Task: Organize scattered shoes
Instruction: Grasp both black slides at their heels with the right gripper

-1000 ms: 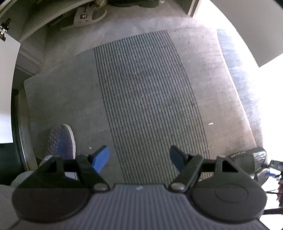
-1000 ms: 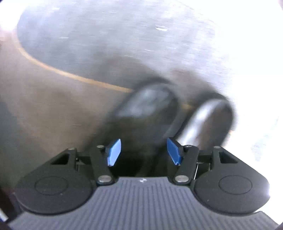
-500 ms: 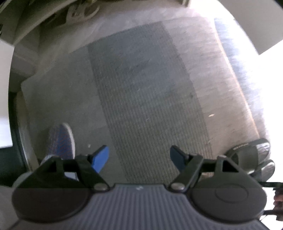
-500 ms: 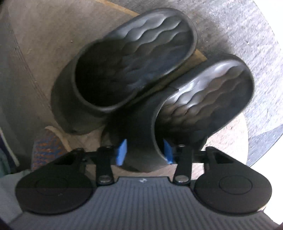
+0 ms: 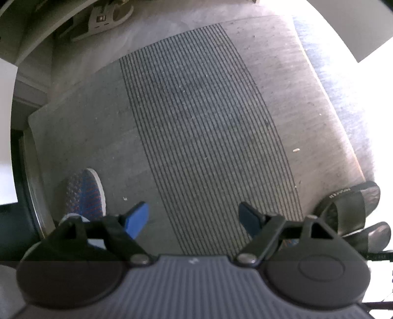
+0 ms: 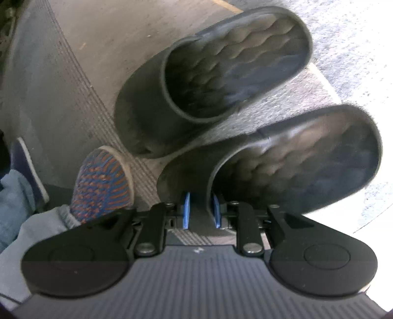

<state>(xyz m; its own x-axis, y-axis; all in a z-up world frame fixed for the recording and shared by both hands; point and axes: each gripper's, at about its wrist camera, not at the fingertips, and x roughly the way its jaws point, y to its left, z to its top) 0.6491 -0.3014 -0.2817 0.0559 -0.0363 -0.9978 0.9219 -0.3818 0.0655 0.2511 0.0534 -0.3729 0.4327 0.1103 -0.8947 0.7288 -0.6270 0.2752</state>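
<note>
Two black slide slippers lie at the doormat's edge. In the right wrist view the far slipper (image 6: pixel 221 73) sits apart from the near slipper (image 6: pixel 294 166). My right gripper (image 6: pixel 201 211) is closing on the near slipper's strap, whose edge is pinched between the blue pads. The left wrist view shows the same pair at its right edge, one slipper (image 5: pixel 348 206) above the other slipper (image 5: pixel 375 233). My left gripper (image 5: pixel 194 213) hangs open over the striped doormat (image 5: pixel 196 110), pointing straight down, with nothing between its fingers.
A person's blue-and-orange knit shoe (image 6: pixel 103 184) stands just left of the slippers, also seen as the knit shoe (image 5: pixel 83 193) by my left finger. A grey sandal (image 5: pixel 108 17) lies beyond the mat's far left corner. Bright floor lies to the right.
The right gripper's jaws have narrowed from wide apart onto the near slipper's strap, and its view has rolled. The two slippers now sit further apart. The left gripper has barely moved.
</note>
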